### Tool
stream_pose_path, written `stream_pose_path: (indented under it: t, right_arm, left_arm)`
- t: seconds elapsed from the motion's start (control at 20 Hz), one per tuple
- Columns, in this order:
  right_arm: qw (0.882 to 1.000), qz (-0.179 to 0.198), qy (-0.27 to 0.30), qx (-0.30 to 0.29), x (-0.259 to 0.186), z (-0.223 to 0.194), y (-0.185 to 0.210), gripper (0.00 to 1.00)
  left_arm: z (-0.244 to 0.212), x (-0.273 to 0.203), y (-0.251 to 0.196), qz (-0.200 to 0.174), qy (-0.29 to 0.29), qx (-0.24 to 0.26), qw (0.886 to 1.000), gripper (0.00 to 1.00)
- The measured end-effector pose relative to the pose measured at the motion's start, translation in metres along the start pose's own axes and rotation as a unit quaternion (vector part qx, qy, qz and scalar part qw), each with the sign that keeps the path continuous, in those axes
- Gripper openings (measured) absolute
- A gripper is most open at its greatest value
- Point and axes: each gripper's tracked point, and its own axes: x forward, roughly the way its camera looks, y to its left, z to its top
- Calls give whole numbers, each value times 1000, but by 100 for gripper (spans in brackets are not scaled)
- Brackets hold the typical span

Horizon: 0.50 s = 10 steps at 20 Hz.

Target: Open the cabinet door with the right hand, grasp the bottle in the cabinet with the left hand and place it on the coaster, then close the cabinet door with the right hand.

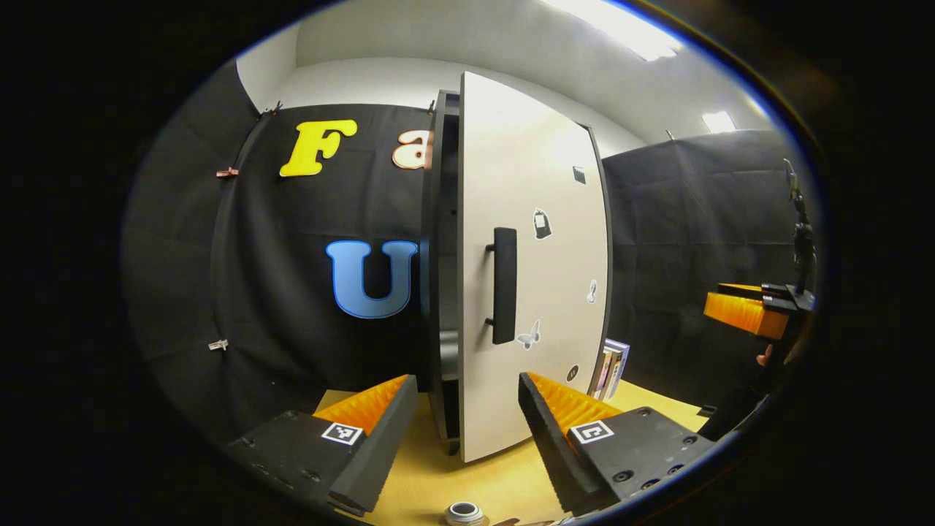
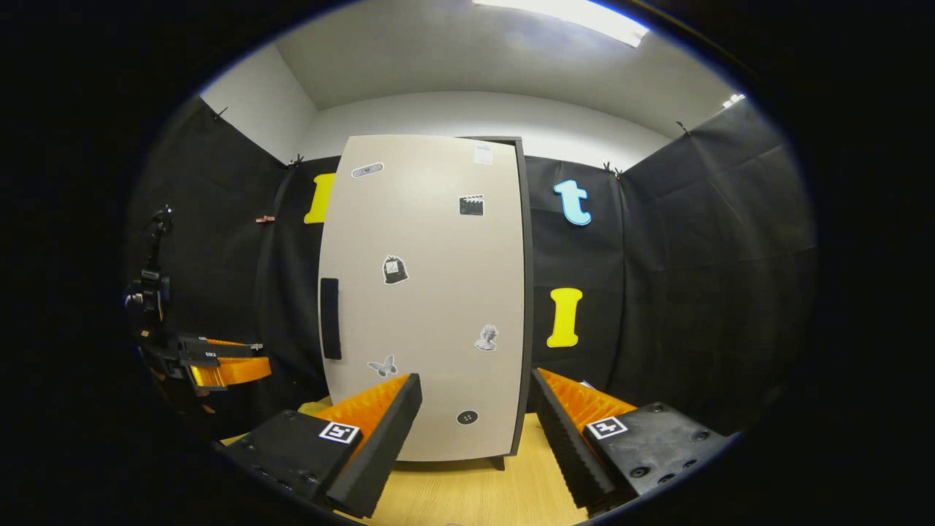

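The cabinet door (image 2: pixel 424 292) looked shut or nearly so from the right gripper view, while the left gripper view caught it edge-on, with a dark gap along its handle side, so it may have stood slightly ajar; I could not tell how far. The right gripper (image 2: pixel 475 431) had its jaws wide and empty, facing the door with the handle (image 2: pixel 330 318) off to the left of its line. The left gripper (image 1: pixel 467 424) also had its jaws wide and held nothing, pointing at the door's edge and handle (image 1: pixel 503 285). The bottle, presumably inside the cabinet, was hidden by the door, and its place could not be told. At the bottom of the left gripper view a small round grey thing (image 1: pixel 465 513) lay on the yellow counter (image 1: pixel 438 475); it might have been a cap or the coaster, too cut off to say. The risks, as I judged them: the right jaws could miss the slim handle and slide on the flat door, or a pull could swing the door into the left gripper waiting close to its edge. Reaching in before the door was fully open could knock the unseen bottle over. Books (image 1: pixel 612 369) stood just beside the cabinet's far side, near the door's swing.
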Motion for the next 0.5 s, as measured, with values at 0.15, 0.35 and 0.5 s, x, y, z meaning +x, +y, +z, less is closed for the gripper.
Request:
stream_pose_path:
  t: [0.15,0.35,0.5]
  right_arm:
    - [1000,7,10,4,0,-4,5,96]
    - [1000,6,15,6,0,-6,6,96]
    - [1000,3,15,9,2,-6,8,97]
  left_arm:
    - [3,0,-2,1,-4,1,1000,88]
    - [8,0,-6,-6,-9,-7,1000,88]
    - [12,2,-6,-7,-12,-2,1000,88]
